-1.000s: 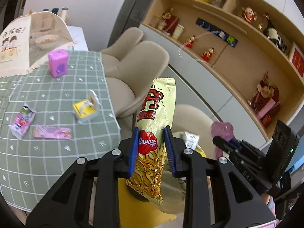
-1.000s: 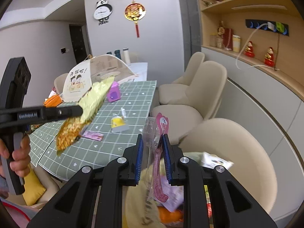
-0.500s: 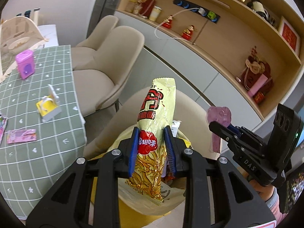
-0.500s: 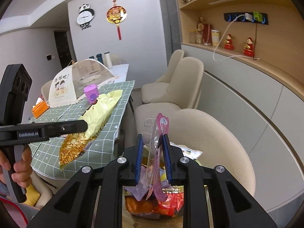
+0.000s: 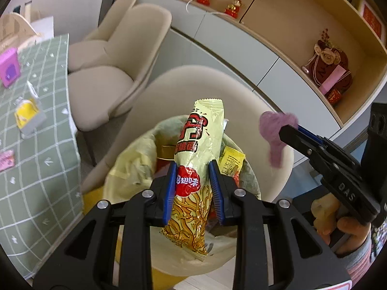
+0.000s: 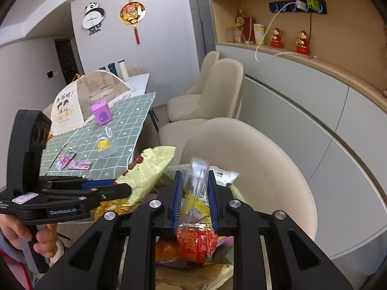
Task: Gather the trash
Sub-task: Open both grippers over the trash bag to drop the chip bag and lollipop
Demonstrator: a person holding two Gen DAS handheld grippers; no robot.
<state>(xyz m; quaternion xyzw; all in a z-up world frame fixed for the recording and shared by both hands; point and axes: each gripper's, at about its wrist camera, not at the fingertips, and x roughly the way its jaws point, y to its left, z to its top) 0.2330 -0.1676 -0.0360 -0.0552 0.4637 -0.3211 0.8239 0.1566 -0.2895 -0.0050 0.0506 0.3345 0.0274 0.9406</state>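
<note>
We hold a crinkly yellow snack packet (image 5: 200, 159) in left tongs (image 5: 193, 188) and a clear plastic wrapper (image 6: 197, 181) in right tongs (image 6: 194, 200), both clamped above the yellow-lined bin (image 5: 135, 169); next, release.

Black two-finger grippers with blue pads: two, left gripper (image 5: 192, 188) and right gripper (image 6: 194, 200).
Beige upholstered chairs (image 6: 217, 89): three.
Yellow-green snack bag with red print (image 5: 200, 149): one.
Clear plastic wrapper (image 6: 197, 181): one.
Purple plastic box (image 6: 101, 114): one.
Small yellow-and-white carton (image 6: 105, 146): one.
Pink flat wrappers on green checked tablecloth (image 6: 78, 164): two.
Red-robed figurines on shelf (image 6: 277, 38): two.
</note>
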